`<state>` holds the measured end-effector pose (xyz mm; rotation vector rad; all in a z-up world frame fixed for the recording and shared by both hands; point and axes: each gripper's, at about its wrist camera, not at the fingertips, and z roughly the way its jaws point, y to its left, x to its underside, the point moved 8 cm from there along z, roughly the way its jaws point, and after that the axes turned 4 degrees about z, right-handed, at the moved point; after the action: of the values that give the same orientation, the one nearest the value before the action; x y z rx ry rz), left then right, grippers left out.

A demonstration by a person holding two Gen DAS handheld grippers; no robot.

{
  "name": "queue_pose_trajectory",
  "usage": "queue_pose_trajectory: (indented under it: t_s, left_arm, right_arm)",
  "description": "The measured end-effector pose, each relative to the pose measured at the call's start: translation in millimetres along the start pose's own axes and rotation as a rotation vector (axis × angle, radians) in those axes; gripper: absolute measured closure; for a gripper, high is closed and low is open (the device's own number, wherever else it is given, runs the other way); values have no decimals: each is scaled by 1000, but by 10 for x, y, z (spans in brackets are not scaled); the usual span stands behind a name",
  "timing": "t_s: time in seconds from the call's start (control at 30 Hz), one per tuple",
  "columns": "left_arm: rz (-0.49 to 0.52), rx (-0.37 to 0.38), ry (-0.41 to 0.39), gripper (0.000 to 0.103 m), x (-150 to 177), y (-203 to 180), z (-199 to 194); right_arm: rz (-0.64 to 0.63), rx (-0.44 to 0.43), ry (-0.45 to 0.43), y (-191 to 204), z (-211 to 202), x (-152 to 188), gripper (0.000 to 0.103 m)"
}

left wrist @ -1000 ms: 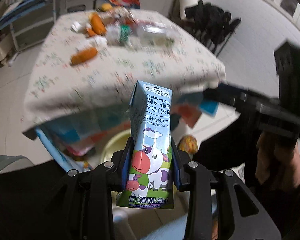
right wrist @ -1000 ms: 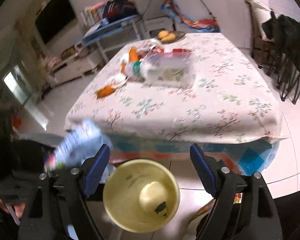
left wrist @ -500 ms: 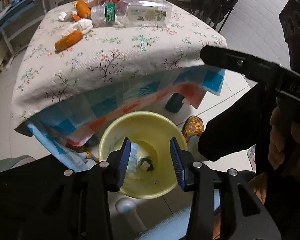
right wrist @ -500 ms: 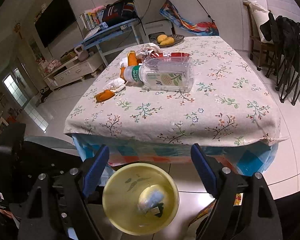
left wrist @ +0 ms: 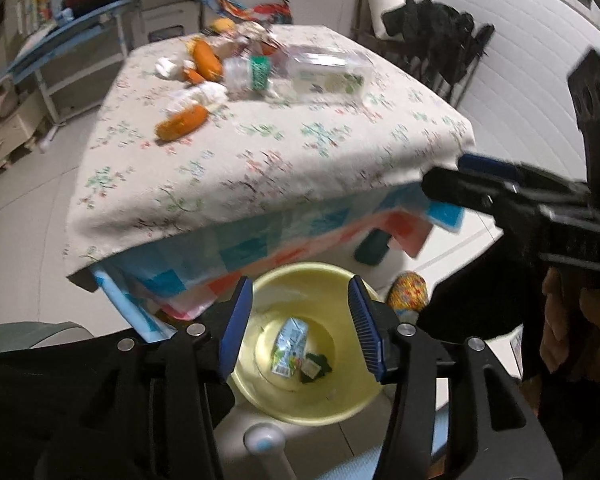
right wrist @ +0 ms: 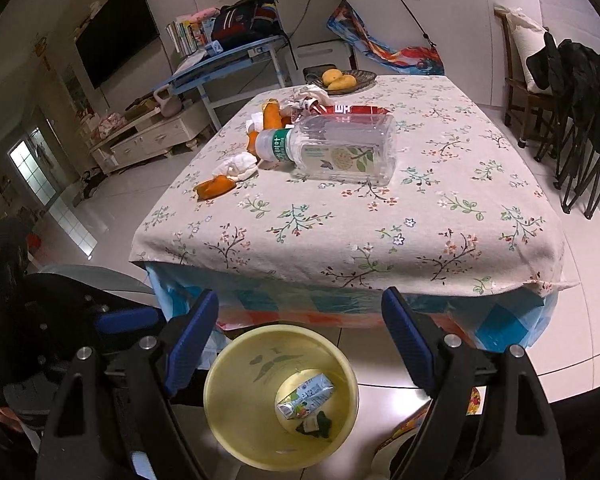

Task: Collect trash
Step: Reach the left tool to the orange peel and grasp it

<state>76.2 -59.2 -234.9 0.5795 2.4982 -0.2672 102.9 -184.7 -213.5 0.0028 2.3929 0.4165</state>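
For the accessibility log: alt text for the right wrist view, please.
A yellow bin on the floor holds a milk carton, framed by the open right hand-held gripper. Behind it, a floral-clothed table carries a toppled plastic bottle and scraps.

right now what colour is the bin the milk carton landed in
Pale yellow. The bin shows best in the right wrist view, with the carton at its bottom.

Pale tiled floor (right wrist: 580,320), white walls, wall television (right wrist: 116,36), perhaps a folding chair (right wrist: 580,120).
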Motion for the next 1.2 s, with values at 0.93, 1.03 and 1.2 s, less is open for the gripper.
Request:
queue_pose_trajectory:
  t_s: [0.93,1.03,1.2]
  left_arm:
    - [-182,-133,-78,45,-936,1066,305]
    - [-173,-125,-65,45,-1020,1093,417]
    - [-116,-116,-35,45,-1180,1053,664]
  right_arm:
    - [14,-72,37,180,182,-20,23]
    - [19,-77,28,179,199,-76,23]
    - [47,-90,35,151,288,-135,23]
